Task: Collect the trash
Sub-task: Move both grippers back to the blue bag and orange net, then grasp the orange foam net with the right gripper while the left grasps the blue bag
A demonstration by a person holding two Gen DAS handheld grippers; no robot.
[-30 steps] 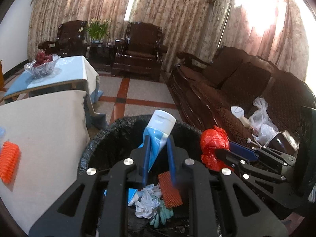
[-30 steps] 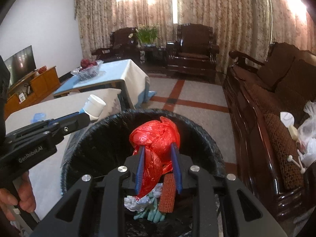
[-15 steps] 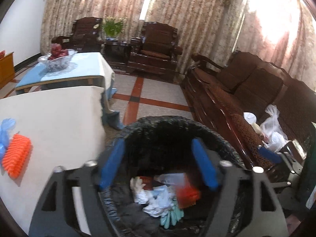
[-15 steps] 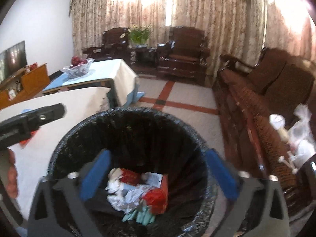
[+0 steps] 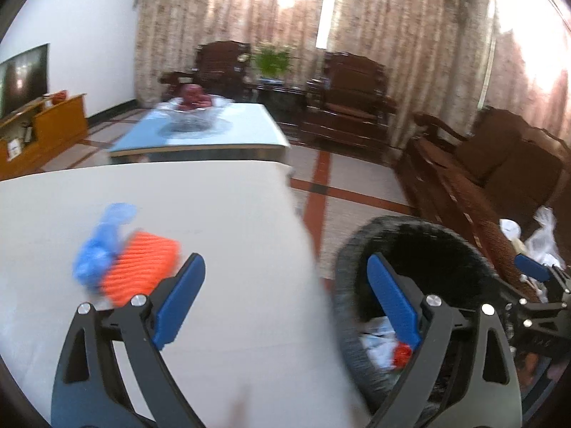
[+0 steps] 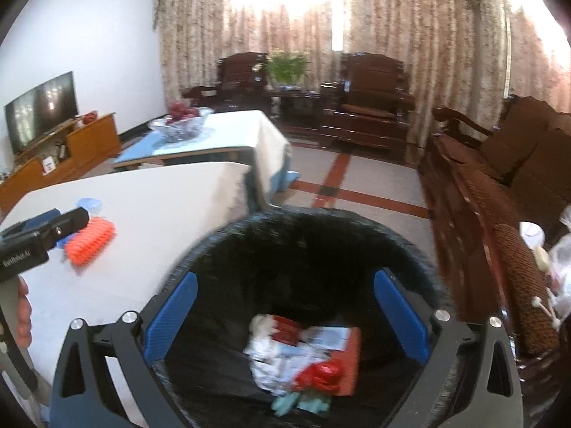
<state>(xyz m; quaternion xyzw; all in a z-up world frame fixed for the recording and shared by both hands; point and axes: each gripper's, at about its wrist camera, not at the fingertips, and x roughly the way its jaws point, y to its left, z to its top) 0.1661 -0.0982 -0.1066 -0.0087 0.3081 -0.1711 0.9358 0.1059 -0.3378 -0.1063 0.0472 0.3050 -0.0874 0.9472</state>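
The white table (image 5: 214, 221) stands left of the black trash bin (image 6: 307, 235). Near its left side lie an orange ribbed piece (image 5: 141, 271) and blue wrapper (image 5: 96, 249). The left gripper (image 5: 285, 285) and right gripper (image 6: 285, 306) are wide open, holding nothing.

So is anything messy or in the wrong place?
Yes: an orange ridged thing and a blue wad lie on the white table, not in the bin with the other trash. Nothing looks spilled.
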